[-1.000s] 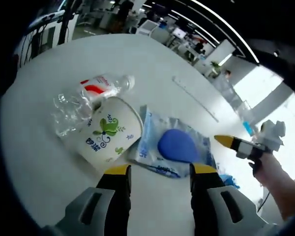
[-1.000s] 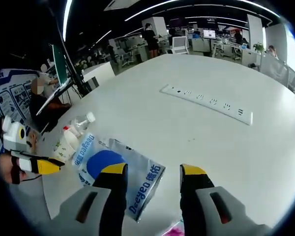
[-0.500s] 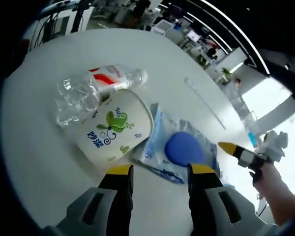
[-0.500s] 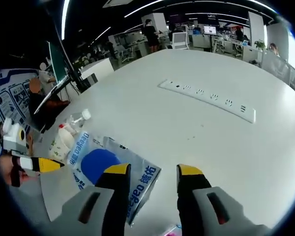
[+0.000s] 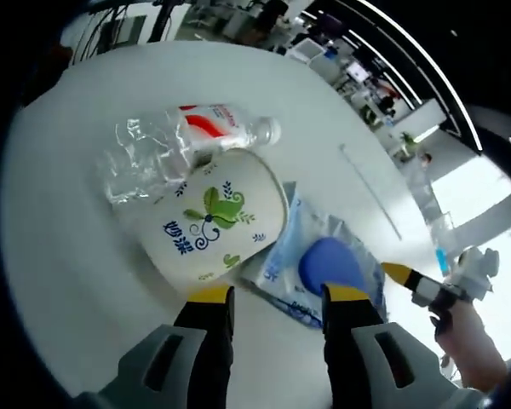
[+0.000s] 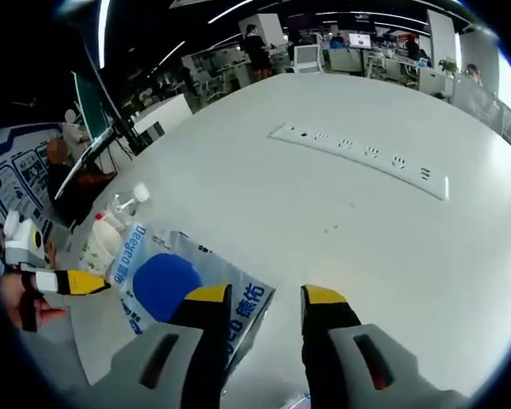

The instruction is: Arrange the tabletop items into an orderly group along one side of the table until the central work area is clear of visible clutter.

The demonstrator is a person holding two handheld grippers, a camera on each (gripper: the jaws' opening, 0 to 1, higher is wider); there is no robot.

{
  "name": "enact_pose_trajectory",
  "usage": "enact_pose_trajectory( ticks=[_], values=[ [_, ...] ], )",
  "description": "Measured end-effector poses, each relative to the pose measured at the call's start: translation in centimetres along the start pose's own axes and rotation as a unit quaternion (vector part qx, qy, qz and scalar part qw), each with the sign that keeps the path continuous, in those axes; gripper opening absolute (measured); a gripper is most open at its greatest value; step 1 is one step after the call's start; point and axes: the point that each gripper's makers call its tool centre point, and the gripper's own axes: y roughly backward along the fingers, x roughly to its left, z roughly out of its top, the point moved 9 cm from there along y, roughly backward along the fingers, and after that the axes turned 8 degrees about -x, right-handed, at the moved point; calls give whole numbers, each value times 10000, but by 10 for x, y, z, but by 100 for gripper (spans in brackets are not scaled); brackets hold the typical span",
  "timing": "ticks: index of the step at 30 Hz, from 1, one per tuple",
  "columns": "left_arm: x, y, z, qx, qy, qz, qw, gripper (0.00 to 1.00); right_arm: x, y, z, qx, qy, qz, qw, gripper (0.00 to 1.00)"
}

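Observation:
A white paper cup (image 5: 213,226) with a green leaf print lies on its side on the white table (image 5: 60,239). A crushed clear bottle (image 5: 179,145) with a red label lies against it. To the cup's right lies a blue wipes packet (image 5: 328,264). My left gripper (image 5: 277,298) hovers open just short of the cup and packet. The right gripper (image 5: 413,279) comes in from the right beyond the packet. In the right gripper view the packet (image 6: 175,285) lies by the left jaw of my open right gripper (image 6: 264,298), with the cup (image 6: 98,247) and bottle (image 6: 123,204) behind it.
A long white power strip (image 6: 362,153) lies across the far side of the table, also seen as the strip (image 5: 370,192) from the left. The left gripper (image 6: 64,281) enters held by a hand. Office desks and people sit beyond the table edge.
Both cameras have drifted a little nearer to the packet and cup. The right gripper's jaws stand slightly closer together. The cup, bottle and packet lie where they were.

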Motion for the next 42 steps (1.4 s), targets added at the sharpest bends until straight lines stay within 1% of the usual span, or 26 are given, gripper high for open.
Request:
enact_pose_trajectory(
  ticks=[2, 4, 5, 6, 8, 9, 12, 14, 16, 17, 18, 20, 21, 22, 23, 24, 25, 26, 27, 28, 30, 32, 34, 36, 38, 42],
  values=[
    [-1, -1, 0, -32, 161, 23, 9999, 37, -1, -1, 0, 25, -27, -16, 10000, 30],
    [0, -4, -1, -23, 35, 63, 10000, 35, -1, -2, 0, 43, -34, 8, 10000, 28],
    [-1, -4, -1, -53, 99, 93, 9999, 34, -1, -2, -1, 63, -24, -6, 10000, 27],
    [-1, -4, -1, -123, 276, 117, 9995, 34, -2, -3, -1, 67, -30, -12, 10000, 27],
    [0, -5, 0, -125, 142, 170, 9997, 33, -3, -3, -2, 84, -98, -4, 9999, 27],
    [1, -6, -1, -93, 130, 192, 9997, 30, -3, -3, -2, 88, -70, -5, 9999, 26],
    [2, -9, 1, -186, 327, 230, 9990, 28, -4, -5, -3, 118, -91, 6, 9999, 24],
    [2, -11, -1, -96, 347, 220, 9991, 27, -5, -6, -5, 154, -98, 17, 9998, 22],
    [1, -12, 0, -190, 408, 219, 9987, 27, -5, -7, -6, 141, -124, 15, 9998, 21],
    [1, -13, -1, -139, 359, 227, 9990, 25, -5, -8, -5, 143, -128, 6, 9998, 20],
    [1, -13, -1, -154, 366, 249, 9989, 23, -4, -8, -6, 151, -122, 19, 9998, 20],
    [1, -15, -1, -157, 451, 242, 9986, 22, -4, -8, -6, 167, -95, 21, 9998, 17],
    [3, -15, -1, -167, 412, 316, 9985, 19, -4, -9, -6, 169, -80, 17, 9998, 17],
    [4, -16, -1, -223, 523, 353, 9978, 17, -4, -9, -6, 176, -75, 18, 9998, 16],
    [4, -17, -1, -189, 524, 327, 9979, 16, -4, -9, -6, 187, -61, 26, 9998, 14],
    [5, -17, -1, -208, 498, 376, 9978, 15, -3, -10, -7, 211, -30, 50, 9998, 12],
    [6, -17, -1, -233, 576, 430, 9971, 13, -3, -11, -7, 210, -7, 53, 9998, 11],
    [7, -18, -2, -173, 534, 398, 9976, 10, -3, -11, -6, 213, -13, 41, 9998, 10],
    [8, -19, -1, -182, 466, 442, 9978, 9, -3, -11, -6, 218, -22, 31, 9998, 9],
    [10, -19, 0, -256, 551, 507, 9969, 7, -2, -12, -6, 230, 13, 40, 9997, 9],
    [9, -20, -1, -174, 560, 424, 9974, 5, -3, -11, -6, 247, 34, 43, 9997, 9],
    [9, -20, -2, -185, 485, 429, 9977, 4, -3, -11, -6, 244, 18, 50, 9997, 8],
    [9, -20, -2, -218, 572, 434, 9972, 4, -3, -11, -6, 261, 61, 49, 9996, 8],
    [9, -21, -2, -207, 435, 406, 9980, 3, -3, -11, -6, 259, 93, 45, 9996, 7],
    [9, -21, -2, -211, 466, 415, 9978, 2, -4, -10, -6, 262, 88, 53, 9996, 7],
    [9, -21, -2, -231, 397, 383, 9982, 1, -4, -10, -6, 270, 104, 70, 9996, 6]
  ],
)
